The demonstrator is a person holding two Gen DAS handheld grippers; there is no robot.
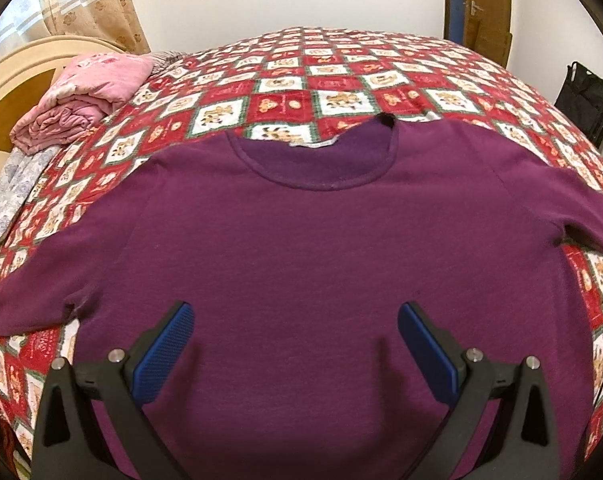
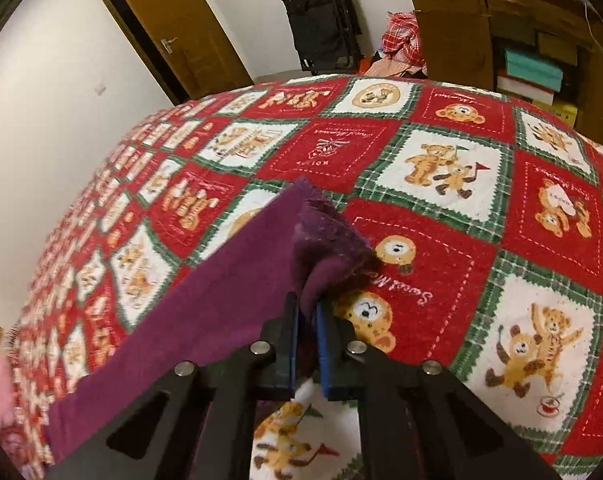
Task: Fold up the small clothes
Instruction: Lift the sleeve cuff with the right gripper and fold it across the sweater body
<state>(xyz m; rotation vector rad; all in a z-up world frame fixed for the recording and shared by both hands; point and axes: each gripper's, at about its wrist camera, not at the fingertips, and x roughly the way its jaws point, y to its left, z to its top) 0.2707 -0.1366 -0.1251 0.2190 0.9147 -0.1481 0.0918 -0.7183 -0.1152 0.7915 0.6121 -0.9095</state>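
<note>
Bedspread (image 1: 341, 76) in red, white and green teddy-bear squares covers the whole bed. Spread flat on it lies a purple sweater (image 1: 301, 248), front up, neckline pointing toward the far edge of the bed and hem toward the camera, so its long axis runs near to far; the sleeves stretch out left and right. Folded pink blanket (image 1: 81, 96) sits at the far left. Left gripper (image 1: 295, 316) hovers above the sweater's lower body, blue pads spread wide. Right gripper (image 2: 308, 312) has its pads pressed together, pinching a bunched sleeve edge of the sweater (image 2: 205, 288).
</note>
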